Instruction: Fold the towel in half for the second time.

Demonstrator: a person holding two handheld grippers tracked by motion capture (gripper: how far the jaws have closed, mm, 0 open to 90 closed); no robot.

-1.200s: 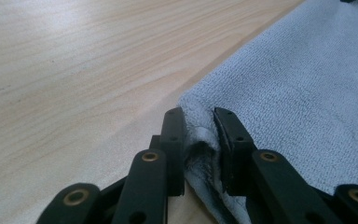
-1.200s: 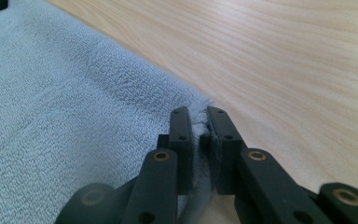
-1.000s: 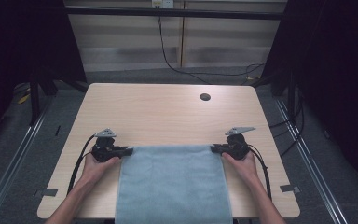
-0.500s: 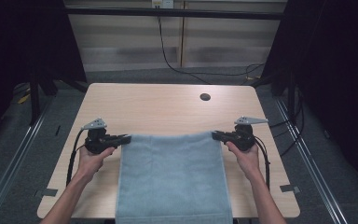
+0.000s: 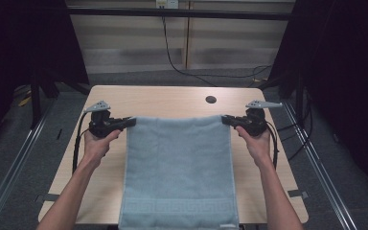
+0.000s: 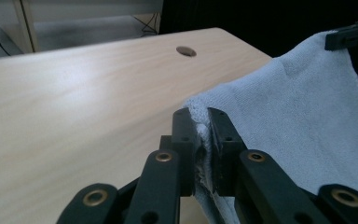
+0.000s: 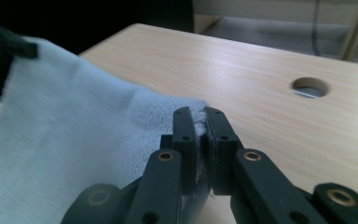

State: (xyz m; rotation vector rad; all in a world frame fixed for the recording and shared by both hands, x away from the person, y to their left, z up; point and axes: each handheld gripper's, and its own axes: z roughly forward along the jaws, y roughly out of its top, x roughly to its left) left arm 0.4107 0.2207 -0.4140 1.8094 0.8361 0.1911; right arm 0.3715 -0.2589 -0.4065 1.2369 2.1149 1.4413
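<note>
The pale wooden table (image 5: 172, 98) with rounded corners spreads across the scene, and over its middle hangs the light blue terry towel (image 5: 178, 167), top edge stretched taut, patterned hem trailing off the table's six o'clock edge. At nine o'clock of the towel, the left gripper (image 5: 130, 121) has its black jaws pinched tight on the top corner. At three o'clock, the right gripper (image 5: 225, 119) clamps the opposite corner. Up at twelve o'clock sits a small round cable hole (image 5: 211, 99).

No readable text, label, brand, number or sign appears anywhere in these pictures.
</note>
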